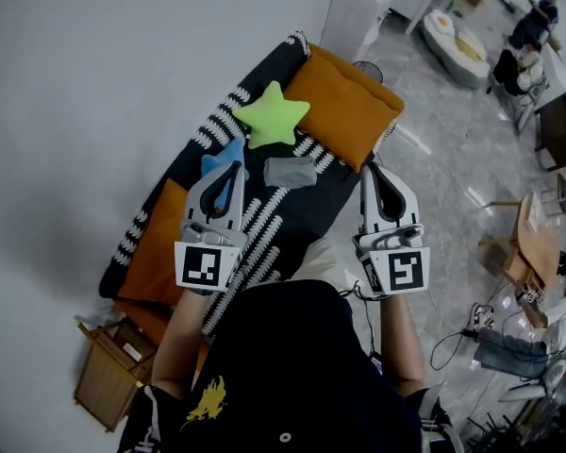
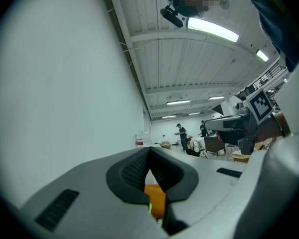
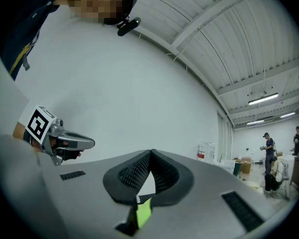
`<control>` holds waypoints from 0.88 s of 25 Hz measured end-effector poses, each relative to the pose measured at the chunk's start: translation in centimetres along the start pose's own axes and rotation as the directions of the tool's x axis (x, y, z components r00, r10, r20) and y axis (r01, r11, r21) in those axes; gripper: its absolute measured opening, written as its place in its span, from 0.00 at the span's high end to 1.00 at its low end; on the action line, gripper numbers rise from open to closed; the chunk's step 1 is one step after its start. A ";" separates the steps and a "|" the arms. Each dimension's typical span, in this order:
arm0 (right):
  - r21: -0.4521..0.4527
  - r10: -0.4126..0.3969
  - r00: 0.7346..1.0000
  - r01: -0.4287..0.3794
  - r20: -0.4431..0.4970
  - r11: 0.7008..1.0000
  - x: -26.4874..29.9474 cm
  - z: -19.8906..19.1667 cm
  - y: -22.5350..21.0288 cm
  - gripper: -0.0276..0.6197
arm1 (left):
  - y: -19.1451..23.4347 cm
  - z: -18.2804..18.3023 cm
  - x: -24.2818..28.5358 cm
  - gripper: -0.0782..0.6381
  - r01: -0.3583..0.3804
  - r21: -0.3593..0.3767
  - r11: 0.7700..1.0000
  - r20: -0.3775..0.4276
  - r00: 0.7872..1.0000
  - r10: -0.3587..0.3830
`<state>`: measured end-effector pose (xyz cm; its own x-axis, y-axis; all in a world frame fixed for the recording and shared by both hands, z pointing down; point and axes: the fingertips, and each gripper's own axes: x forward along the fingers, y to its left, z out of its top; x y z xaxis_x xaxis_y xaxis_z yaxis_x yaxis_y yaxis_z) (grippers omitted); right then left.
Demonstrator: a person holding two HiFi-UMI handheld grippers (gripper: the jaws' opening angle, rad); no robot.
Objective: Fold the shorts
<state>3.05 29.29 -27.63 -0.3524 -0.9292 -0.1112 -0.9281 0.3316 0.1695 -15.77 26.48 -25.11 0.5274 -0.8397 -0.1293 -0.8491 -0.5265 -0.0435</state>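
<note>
The shorts (image 1: pixel 290 171) are a small grey folded bundle on the black-and-white striped cover (image 1: pixel 264 225) of a low bed. In the head view they sit between my two grippers, a little ahead of them. My left gripper (image 1: pixel 234 168) hovers over the cover just left of the shorts, jaws shut with nothing in them. My right gripper (image 1: pixel 371 170) hangs over the bed's right edge, also shut and empty. In the left gripper view the pads meet at the left gripper (image 2: pixel 149 149). The right gripper view shows the same closed tips on the right gripper (image 3: pixel 150 153).
A large orange cushion (image 1: pixel 344 102) and a green star cushion (image 1: pixel 270 116) lie behind the shorts. A blue star cushion (image 1: pixel 219 165) sits under the left gripper. Another orange cushion (image 1: pixel 156 262) and a wooden crate (image 1: pixel 108 371) are at the near left. Tiled floor with cables lies right.
</note>
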 end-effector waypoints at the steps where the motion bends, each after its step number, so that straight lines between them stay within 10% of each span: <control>1: 0.002 -0.001 1.000 0.001 -0.002 1.000 -0.1 0.1 0.0 0.94 | -0.2 0.0 -0.1 0.87 0.004 -0.004 1.000 0.000 1.000 -0.004; 22: -0.038 0.138 0.970 -0.148 -0.200 0.988 -1.3 -3.5 1.8 0.94 | -1.6 -3.5 -4.2 0.87 -0.016 -0.090 0.996 -0.072 0.997 0.009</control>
<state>2.28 30.49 -23.73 -0.4455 -0.8883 0.1117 -0.8604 0.4593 0.2208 -16.53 30.36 -21.06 0.5203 -0.8521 -0.0576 -0.8510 -0.5229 0.0482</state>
